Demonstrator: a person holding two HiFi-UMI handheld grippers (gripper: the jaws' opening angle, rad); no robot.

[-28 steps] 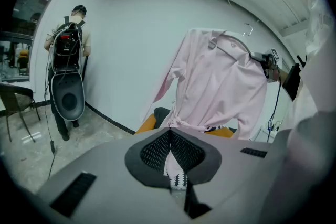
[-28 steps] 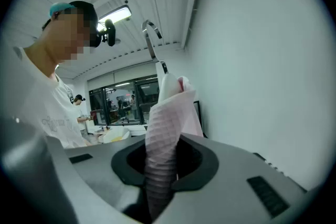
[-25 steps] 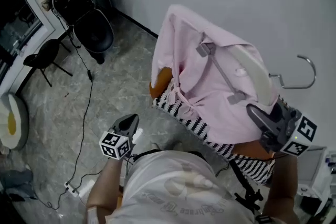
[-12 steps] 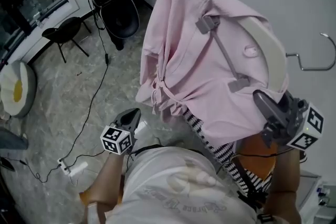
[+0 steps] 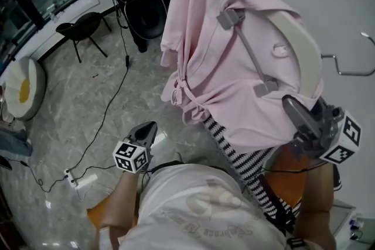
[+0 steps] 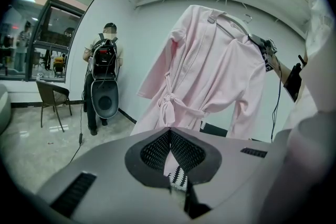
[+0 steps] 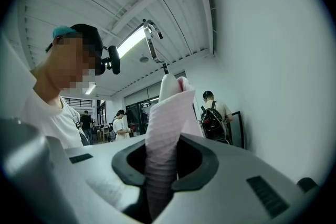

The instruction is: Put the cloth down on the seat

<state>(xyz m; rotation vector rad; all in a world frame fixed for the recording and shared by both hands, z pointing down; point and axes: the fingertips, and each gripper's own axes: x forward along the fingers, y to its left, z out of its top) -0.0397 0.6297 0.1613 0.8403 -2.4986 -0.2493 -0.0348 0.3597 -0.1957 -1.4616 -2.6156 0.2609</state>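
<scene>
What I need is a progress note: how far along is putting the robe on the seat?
Done: the pink robe is lifted on its hanger. In hand: the right gripper is shut on it, above the striped seat. Remaining: lowering it and letting go; left gripper is shut, empty.

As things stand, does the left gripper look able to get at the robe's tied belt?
Probably yes: the left gripper faces the belt knot with only open air between them, though its jaws are together and would have to open first.
</scene>
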